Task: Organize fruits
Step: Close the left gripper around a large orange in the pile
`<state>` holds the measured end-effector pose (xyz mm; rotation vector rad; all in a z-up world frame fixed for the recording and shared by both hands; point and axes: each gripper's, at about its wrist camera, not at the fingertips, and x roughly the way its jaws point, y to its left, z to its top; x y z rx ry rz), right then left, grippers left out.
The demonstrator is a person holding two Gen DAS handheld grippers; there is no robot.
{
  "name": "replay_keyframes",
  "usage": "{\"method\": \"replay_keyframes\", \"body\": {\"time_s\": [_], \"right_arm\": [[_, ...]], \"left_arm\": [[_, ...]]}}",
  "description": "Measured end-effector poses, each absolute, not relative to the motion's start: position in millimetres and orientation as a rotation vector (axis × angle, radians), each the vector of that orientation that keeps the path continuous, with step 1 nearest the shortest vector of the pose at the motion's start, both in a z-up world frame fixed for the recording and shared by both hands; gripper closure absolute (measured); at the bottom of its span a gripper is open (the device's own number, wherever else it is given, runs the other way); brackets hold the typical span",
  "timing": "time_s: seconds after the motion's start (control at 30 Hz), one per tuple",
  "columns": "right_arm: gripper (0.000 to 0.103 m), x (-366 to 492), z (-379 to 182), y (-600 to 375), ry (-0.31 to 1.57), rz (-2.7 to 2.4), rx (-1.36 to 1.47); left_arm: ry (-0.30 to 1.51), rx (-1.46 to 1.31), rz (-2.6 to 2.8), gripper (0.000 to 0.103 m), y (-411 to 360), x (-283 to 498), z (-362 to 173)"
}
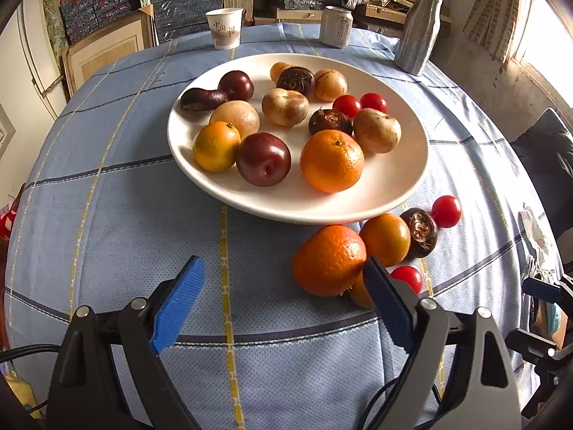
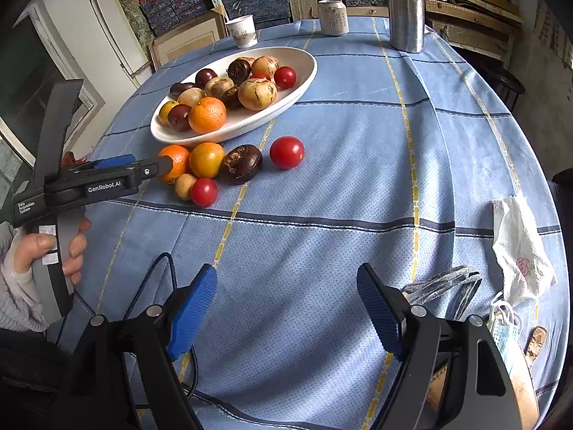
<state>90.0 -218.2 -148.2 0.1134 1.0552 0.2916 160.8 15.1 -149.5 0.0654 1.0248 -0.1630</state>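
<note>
Blue checked table [image 2: 358, 165]: white plate [image 1: 394, 186], loose fruits [image 2: 286, 152], cup [image 1: 225, 28], can [image 1: 335, 27], bottle [image 1: 419, 32].

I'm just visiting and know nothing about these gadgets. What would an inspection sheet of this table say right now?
Surface: round table under a blue checked cloth.
Job's things: white plate heaped with fruit; six pieces loose on the cloth beside it, among them an orange, a dark fruit and a lone red fruit.
Clutter: paper cup, can, steel bottle, crumpled tissue, face mask.
Grippers: left gripper open, its right finger beside the orange; right gripper open over bare cloth.
Cables: black cable near the left hand.
Surroundings: shelves of stacked boxes.
</note>
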Motion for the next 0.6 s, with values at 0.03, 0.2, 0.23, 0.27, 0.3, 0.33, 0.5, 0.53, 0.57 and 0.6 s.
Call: {"method": "replay_keyframes", "body": {"time_s": [0.03, 0.2, 0.23, 0.27, 0.3, 0.33, 0.5, 0.53, 0.57, 0.6], "right_arm": [[0.022, 90.1, -148.3, -218.4, 1.055, 0.291, 0.113], [0.022, 91.1, -148.9, -218.5, 1.057, 0.292, 0.114], [0.022, 91.1, -148.9, -218.5, 1.057, 0.293, 0.114], [0.022, 91.4, -149.3, -218.1, 1.058, 0.294, 0.113], [0.022, 91.7, -149.7, -217.8, 1.059, 0.295, 0.112], [0.022, 92.1, -150.1, -217.3, 1.06, 0.295, 0.112], [0.022, 93.6, -150.8, -215.6, 1.06, 0.3, 0.115], [0.021, 94.0, -151.0, -215.4, 1.062, 0.302, 0.115], [0.021, 94.5, -151.4, -214.8, 1.064, 0.304, 0.115], [0.021, 94.8, -151.6, -214.2, 1.065, 0.307, 0.115]], "left_arm": [[1.025, 0.064, -0.16, 0.012, 15.7, 161.4, -150.0], [1.024, 0.063, -0.156, 0.01, 16.8, 161.5, -151.1], [1.024, 0.063, -0.155, 0.01, 17.0, 161.3, -151.1], [1.023, 0.063, -0.155, 0.01, 17.7, 161.4, -151.3], [1.022, 0.064, -0.154, 0.009, 17.8, 161.6, -151.1], [1.02, 0.067, -0.151, 0.008, 18.6, 161.3, -151.0], [1.006, 0.045, -0.119, 0.007, 33.6, 155.7, -149.1], [1.005, 0.035, -0.11, 0.007, 37.6, 154.8, -148.8], [1.006, 0.021, -0.097, 0.007, 43.5, 154.3, -148.4], [1.007, 0.013, -0.087, 0.007, 47.3, 153.6, -148.0]]}}
